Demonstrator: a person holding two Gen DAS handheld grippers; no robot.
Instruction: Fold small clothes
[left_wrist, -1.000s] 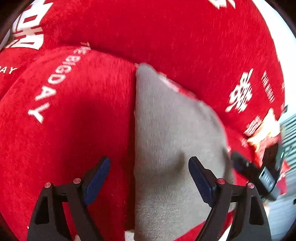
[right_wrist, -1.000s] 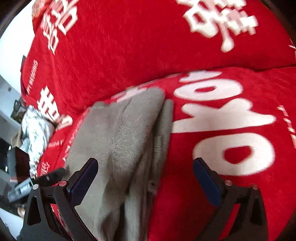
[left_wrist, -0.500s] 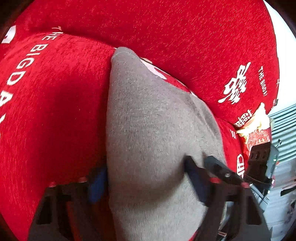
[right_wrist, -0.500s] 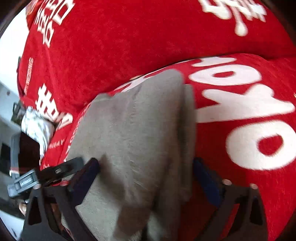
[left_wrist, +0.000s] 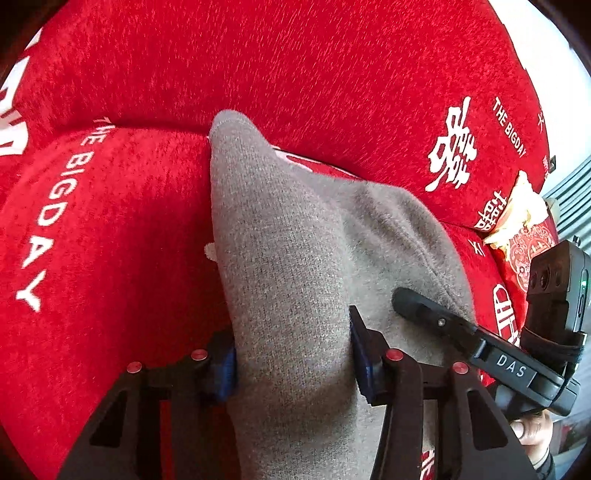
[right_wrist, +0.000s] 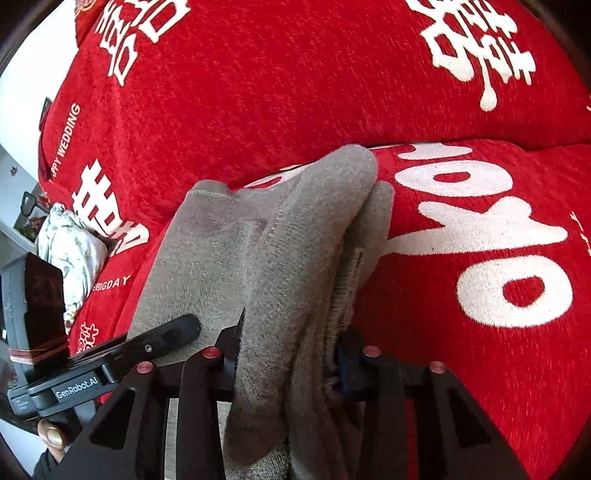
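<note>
A small grey knitted garment (left_wrist: 280, 266) lies folded on the red sofa cover (left_wrist: 110, 258). My left gripper (left_wrist: 291, 354) is shut on the near edge of its left side, the fabric bunched between the blue pads. In the right wrist view my right gripper (right_wrist: 288, 350) is shut on the near edge of the garment (right_wrist: 295, 251), several layers and a ribbed hem pinched between its jaws. Each gripper shows in the other's view: the right one (left_wrist: 480, 343) beside the cloth, the left one (right_wrist: 110, 354) at lower left.
The red sofa backrest (right_wrist: 295, 92) with white lettering rises just behind the garment. A red and gold packet (left_wrist: 524, 229) lies on the seat at the right. A white floral cloth bundle (right_wrist: 70, 251) sits at the far left of the sofa.
Both grippers were open and apart from the garment one second ago. They moved in over its near edge and closed on the fabric, which is now bunched and lifted between the jaws.
</note>
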